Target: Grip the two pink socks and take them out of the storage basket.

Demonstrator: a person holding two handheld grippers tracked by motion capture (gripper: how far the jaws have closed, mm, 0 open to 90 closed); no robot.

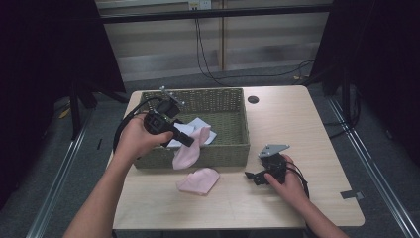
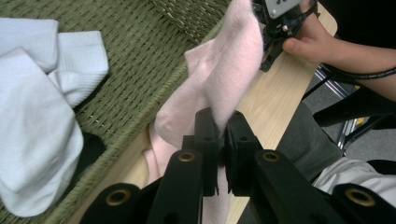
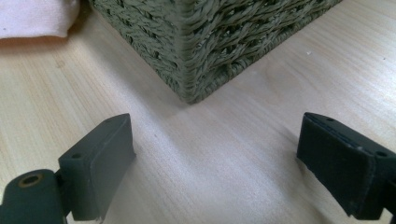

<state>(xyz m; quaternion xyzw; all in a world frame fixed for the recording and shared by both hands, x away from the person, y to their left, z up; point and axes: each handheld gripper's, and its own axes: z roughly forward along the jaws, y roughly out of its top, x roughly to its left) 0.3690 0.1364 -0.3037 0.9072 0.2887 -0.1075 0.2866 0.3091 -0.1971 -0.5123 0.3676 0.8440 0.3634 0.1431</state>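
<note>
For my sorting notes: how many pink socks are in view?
2. One pink sock hangs over the basket front wall, pinched by the left gripper. The other lies on the table before it. More may be hidden.

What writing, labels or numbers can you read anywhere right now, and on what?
None can be read.
Pink sock held by the left tool: plain, no print.
White socks in the woven basket: no label showing.
Second pink sock on the table: plain.
Grey tape on the table: no mark that I can make out.
</note>
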